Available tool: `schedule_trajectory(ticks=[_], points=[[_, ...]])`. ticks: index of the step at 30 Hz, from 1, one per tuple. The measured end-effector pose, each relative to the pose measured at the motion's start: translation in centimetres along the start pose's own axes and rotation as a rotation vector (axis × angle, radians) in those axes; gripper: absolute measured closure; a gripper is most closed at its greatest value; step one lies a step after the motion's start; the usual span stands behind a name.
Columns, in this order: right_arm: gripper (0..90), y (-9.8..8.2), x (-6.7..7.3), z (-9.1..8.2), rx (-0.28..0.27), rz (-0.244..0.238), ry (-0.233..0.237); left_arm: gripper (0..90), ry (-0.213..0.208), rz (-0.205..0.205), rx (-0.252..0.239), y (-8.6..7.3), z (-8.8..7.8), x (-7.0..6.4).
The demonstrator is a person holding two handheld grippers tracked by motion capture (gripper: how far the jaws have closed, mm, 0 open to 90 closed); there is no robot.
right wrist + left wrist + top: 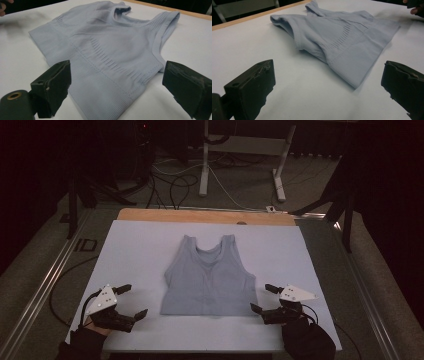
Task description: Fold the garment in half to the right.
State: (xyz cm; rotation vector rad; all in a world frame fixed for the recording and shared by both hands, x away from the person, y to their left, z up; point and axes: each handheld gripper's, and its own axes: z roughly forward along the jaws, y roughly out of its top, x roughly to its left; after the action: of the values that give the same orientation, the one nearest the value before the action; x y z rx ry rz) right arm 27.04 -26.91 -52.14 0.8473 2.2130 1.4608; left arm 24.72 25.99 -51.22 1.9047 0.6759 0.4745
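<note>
A pale blue sleeveless top (209,277) lies flat on the white table cover (140,250), straps toward the far side and hem toward me. My left gripper (132,301) rests on the cover to the left of the hem, jaws wide apart with nothing between them. My right gripper (265,298) sits just right of the hem's corner, also open and empty. In the left gripper view the top (342,42) spreads ahead of the jaws, its near hem corner between them but farther off. In the right gripper view the hem (105,82) reaches between the open jaws.
The white cover lies on a wooden table whose far edge (205,215) shows as a tan strip. Beyond it stand a metal frame's legs (204,165) and loose cables (175,185) on the floor. Metal rails (45,285) run along both sides.
</note>
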Motion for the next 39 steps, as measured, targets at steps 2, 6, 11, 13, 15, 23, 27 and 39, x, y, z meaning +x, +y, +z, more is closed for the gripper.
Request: schedule_trajectory(ticks=[2, 6, 11, 13, 15, 23, 27, 39], points=[[8.5, 0.0, 0.0, 0.0, 0.005, 0.002, 0.004, 0.3, -0.002, 0.002, 0.001, 0.0, 0.0, 0.0], [8.5, 0.1, 0.1, 0.1, 0.024, -0.005, 0.005, 0.3, -0.001, 0.010, 0.016, 0.0, 0.1, -0.1], [8.5, 0.1, 0.3, 0.1, 0.026, -0.016, -0.008, 0.3, 0.011, 0.012, 0.018, 0.1, 0.0, -0.1], [8.5, 0.1, 0.4, 0.2, 0.033, -0.024, -0.006, 0.3, 0.013, 0.015, 0.022, 0.2, 0.0, -0.1], [8.5, 0.2, 0.5, 0.2, 0.028, -0.025, -0.011, 0.3, 0.015, 0.012, 0.019, 0.3, -0.1, 0.0], [8.5, 0.3, 0.6, 0.4, 0.039, -0.018, 0.001, 0.3, 0.005, 0.022, 0.037, 0.5, 0.1, -0.2], [8.5, 0.5, 0.6, 0.4, 0.043, 0.000, 0.009, 0.3, -0.005, 0.022, 0.036, 0.7, 0.3, -0.5], [8.5, 2.7, 1.1, -0.1, 0.029, -0.002, -0.012, 0.3, -0.037, 0.037, 0.028, 1.9, 0.6, -1.2]])
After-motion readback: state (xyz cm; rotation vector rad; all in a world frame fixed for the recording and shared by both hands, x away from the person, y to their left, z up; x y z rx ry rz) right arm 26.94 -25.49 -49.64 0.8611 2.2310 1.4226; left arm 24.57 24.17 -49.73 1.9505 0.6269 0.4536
